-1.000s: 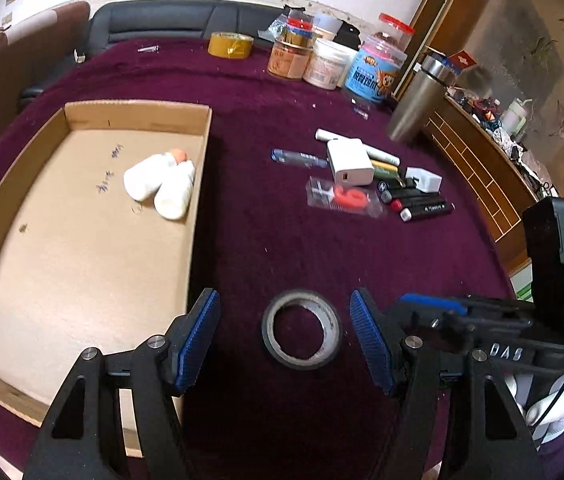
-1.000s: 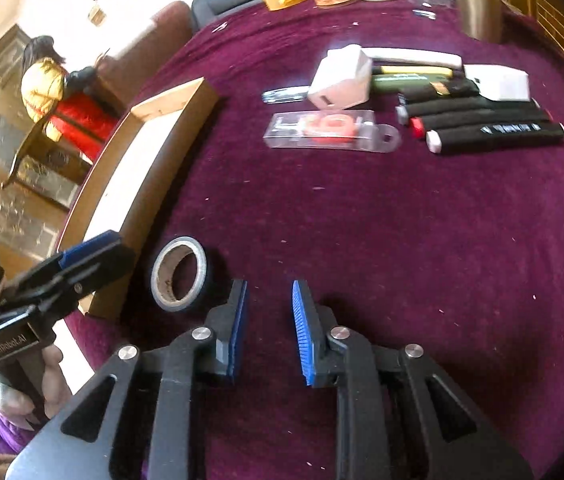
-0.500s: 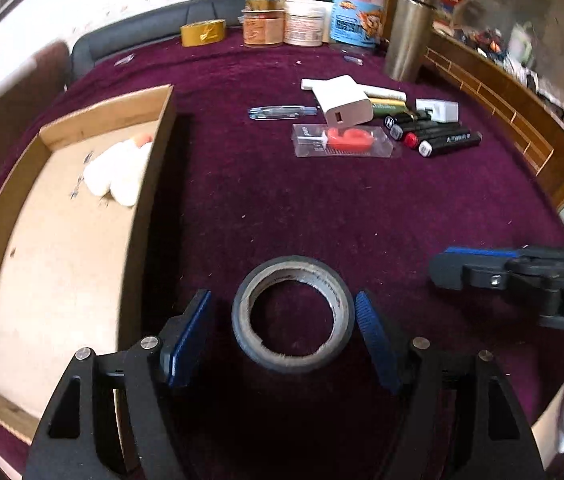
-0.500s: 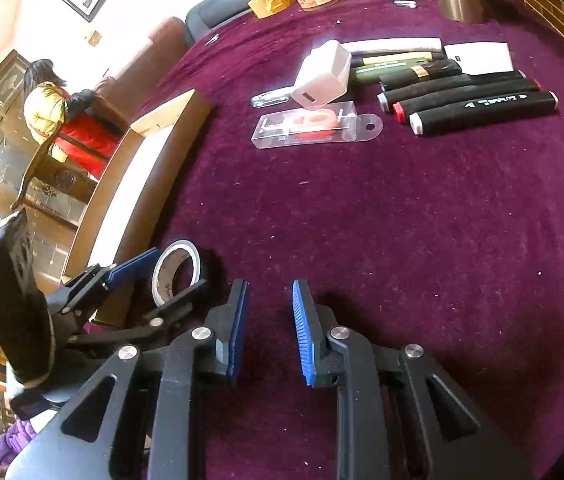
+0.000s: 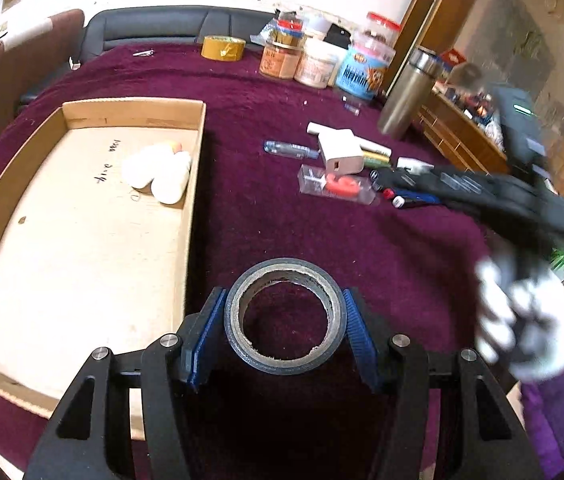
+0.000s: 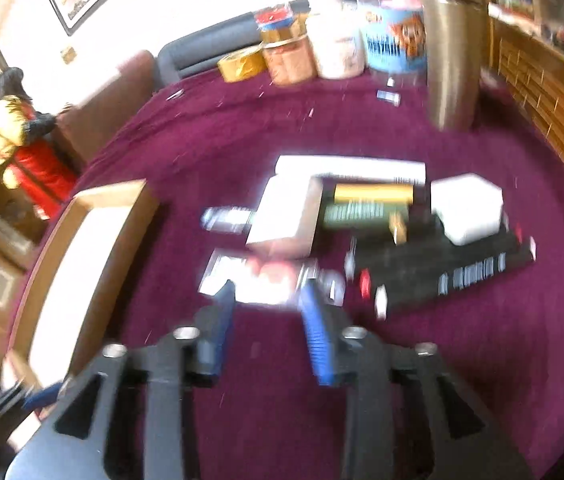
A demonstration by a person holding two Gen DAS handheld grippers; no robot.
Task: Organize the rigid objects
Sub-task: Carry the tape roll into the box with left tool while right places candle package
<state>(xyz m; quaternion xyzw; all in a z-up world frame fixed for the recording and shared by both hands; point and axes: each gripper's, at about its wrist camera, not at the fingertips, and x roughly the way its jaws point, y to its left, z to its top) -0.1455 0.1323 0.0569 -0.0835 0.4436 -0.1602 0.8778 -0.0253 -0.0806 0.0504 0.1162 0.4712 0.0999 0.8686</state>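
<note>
A dark tape roll (image 5: 286, 364) lies flat on the purple cloth between the blue pads of my left gripper (image 5: 283, 294). The jaws are closing and both pads touch the roll's sides. Left of it stands a shallow cardboard tray (image 5: 193, 200) holding two white bottles (image 5: 157, 172). In the blurred right wrist view, my right gripper (image 6: 267, 288) is opening with nothing between its fingers. Its tips hang just short of a clear packet (image 6: 265, 276) with a red item inside. Beyond that lie a white charger (image 6: 286, 216) and black markers (image 6: 454, 264).
A steel flask (image 5: 406, 92), several jars (image 5: 366, 72) and a yellow tape roll (image 5: 223, 48) stand along the table's far edge. A gloved hand (image 5: 522, 320) holds the right gripper at the right. A wooden rail (image 6: 542, 92) runs behind the table's right side.
My left gripper slid forward around the tape roll and its jaws closed onto it. My right gripper swung away from the roll toward the packet and markers, and its jaws parted.
</note>
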